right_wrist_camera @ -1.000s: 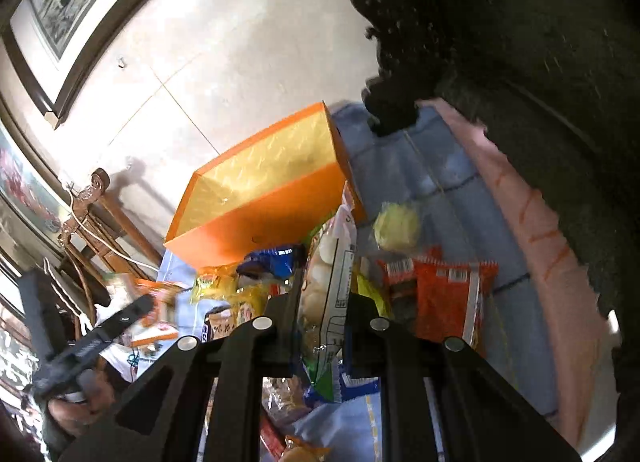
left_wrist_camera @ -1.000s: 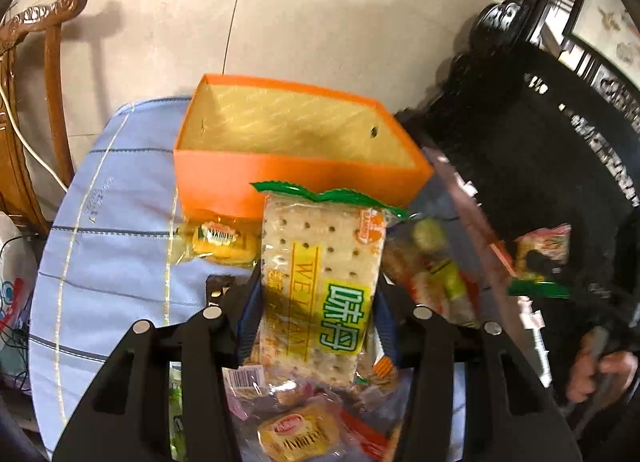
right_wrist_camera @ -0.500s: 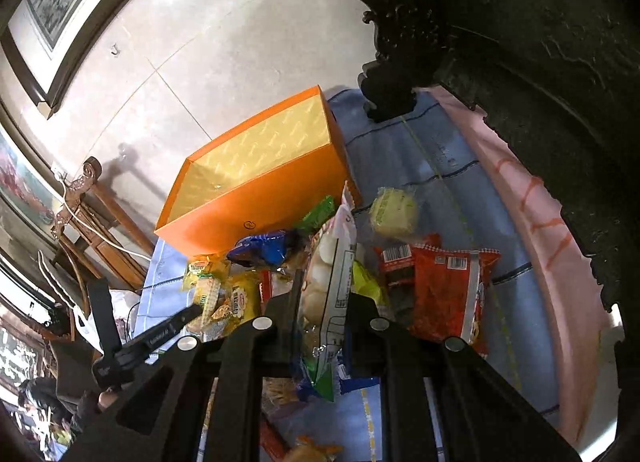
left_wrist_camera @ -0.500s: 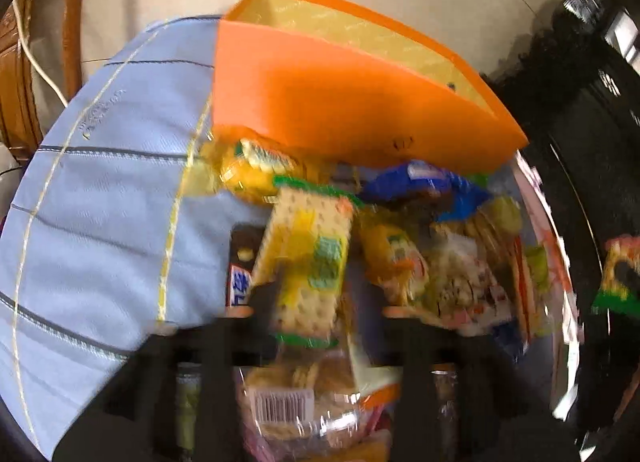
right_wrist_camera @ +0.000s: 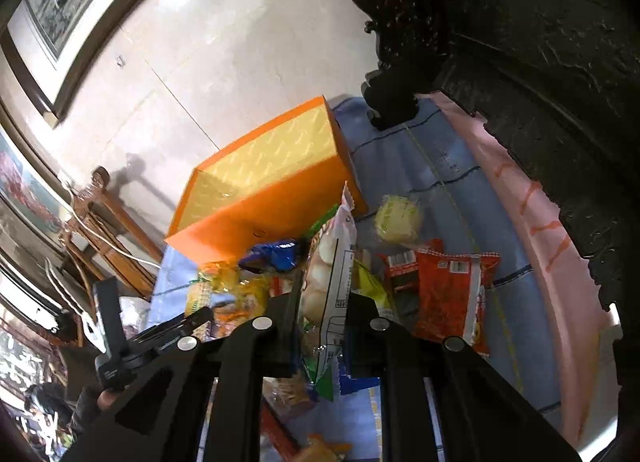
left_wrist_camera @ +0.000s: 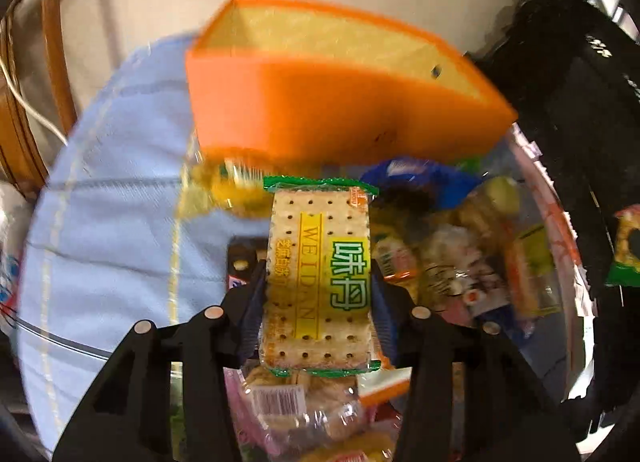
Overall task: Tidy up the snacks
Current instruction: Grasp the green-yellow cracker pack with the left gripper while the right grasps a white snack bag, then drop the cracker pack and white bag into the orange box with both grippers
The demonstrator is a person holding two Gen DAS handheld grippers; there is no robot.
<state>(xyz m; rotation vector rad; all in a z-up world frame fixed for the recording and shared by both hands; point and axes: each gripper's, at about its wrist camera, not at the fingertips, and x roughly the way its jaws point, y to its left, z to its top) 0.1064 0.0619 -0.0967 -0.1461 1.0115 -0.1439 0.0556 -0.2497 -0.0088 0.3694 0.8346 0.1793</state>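
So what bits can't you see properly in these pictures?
- Floor of the orange cardboard box: left wrist view, its front wall hides it.
- Snacks under the green-edged cracker packet: left wrist view, the packet and left gripper cover them.
- Front of the white snack bag: right wrist view, edge-on in the right gripper.

The left hand-held gripper [left_wrist_camera: 318, 294] has both black fingers pressed against the sides of a cracker packet [left_wrist_camera: 318, 282], holding it flat and level. The right hand-held gripper [right_wrist_camera: 322, 314] pinches a thin snack bag [right_wrist_camera: 330, 274] edge-on, apparently upright between its fingers.
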